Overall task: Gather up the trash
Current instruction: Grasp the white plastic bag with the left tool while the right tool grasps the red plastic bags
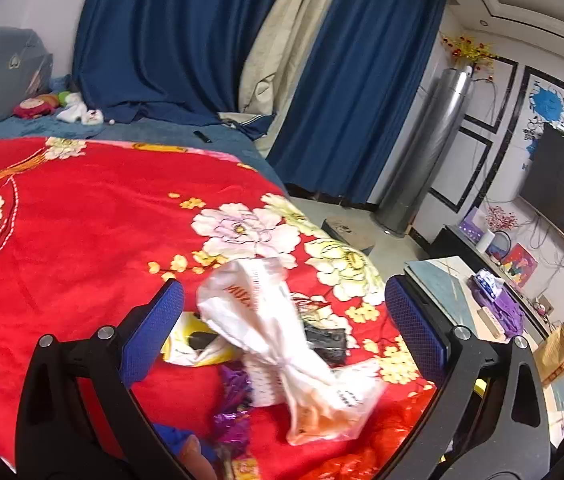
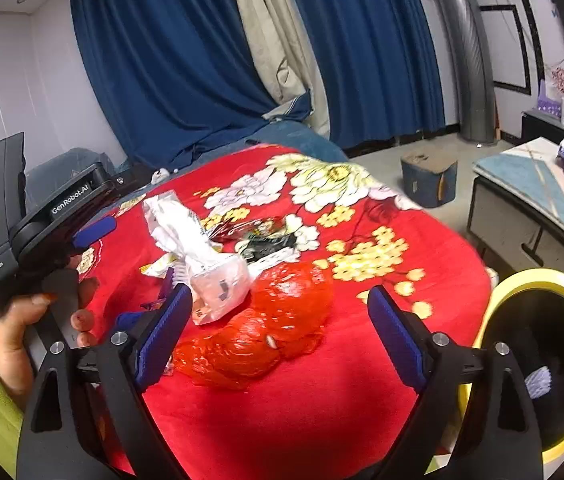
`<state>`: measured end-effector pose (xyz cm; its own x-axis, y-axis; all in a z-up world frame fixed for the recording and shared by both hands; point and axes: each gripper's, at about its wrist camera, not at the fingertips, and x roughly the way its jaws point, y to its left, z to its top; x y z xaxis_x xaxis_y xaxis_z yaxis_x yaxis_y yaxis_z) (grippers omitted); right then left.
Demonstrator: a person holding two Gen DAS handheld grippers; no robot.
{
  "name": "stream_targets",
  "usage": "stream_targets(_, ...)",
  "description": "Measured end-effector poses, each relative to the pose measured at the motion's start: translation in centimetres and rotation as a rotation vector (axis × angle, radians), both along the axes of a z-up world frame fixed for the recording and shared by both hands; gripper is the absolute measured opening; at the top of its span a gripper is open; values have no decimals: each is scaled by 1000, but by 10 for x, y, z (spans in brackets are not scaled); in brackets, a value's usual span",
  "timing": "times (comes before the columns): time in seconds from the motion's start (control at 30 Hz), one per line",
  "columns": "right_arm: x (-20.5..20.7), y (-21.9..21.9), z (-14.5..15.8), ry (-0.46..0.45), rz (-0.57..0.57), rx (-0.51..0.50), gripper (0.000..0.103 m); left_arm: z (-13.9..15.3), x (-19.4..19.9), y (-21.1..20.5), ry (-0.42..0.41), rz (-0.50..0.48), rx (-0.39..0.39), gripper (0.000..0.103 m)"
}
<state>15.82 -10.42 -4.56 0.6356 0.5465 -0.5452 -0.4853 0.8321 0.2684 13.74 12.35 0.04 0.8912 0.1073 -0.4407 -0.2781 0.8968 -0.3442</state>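
Where the trash is: all piled on the bed (image 2: 322, 420), on the red flowered blanket (image 1: 81, 240). We've got a crumpled white bag (image 1: 282, 340), a red plastic bag (image 2: 273, 320), a black packet (image 1: 328, 344), a yellow wrapper (image 1: 185, 344) and some purple foil (image 1: 233, 420).
Bin: the yellow-rimmed bin (image 2: 538, 284) sits just off the bed's edge on our right, black inside.
Left claw (image 1: 284, 330): wide open, holding nothing; the white bag lies between and ahead of its blue pads.
Right claw (image 2: 279, 326): also wide open and empty, lined up on the red bag.
Left hand (image 2: 21, 344): seen from the right camera, wrapped round its handle.
Step we reckon we're on: closing in for the first grabs.
How to do it well: go low so the pads straddle a bunched fold, not a loose flap. Thin plastic slips, so we'd pinch the thick crumpled middle.
Watch out: don't snag the blanket with it.
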Motion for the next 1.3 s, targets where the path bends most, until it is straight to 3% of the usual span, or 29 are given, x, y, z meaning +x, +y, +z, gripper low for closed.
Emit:
stream_targets(0.47, 28, 33, -42, 138, 35, -56, 87, -28, 28, 18, 74, -19, -46, 92)
stream_targets(0.6, 30, 35, -55, 170, 51, -76, 74, -34, 34, 18, 97, -27, -52, 91)
stream_targets(0.8, 23, 29, -64, 157, 59, -89, 55, -41, 37, 16, 128, -23, -54, 61)
stream_targets(1.07, 13, 27, -63, 120, 75, -112, 50, -37, 30, 11, 103, -47, -22, 29)
stream_targets(1.3, 12, 24, -60, 119, 84, -90, 46, -23, 16, 11, 22, -89, -46, 23)
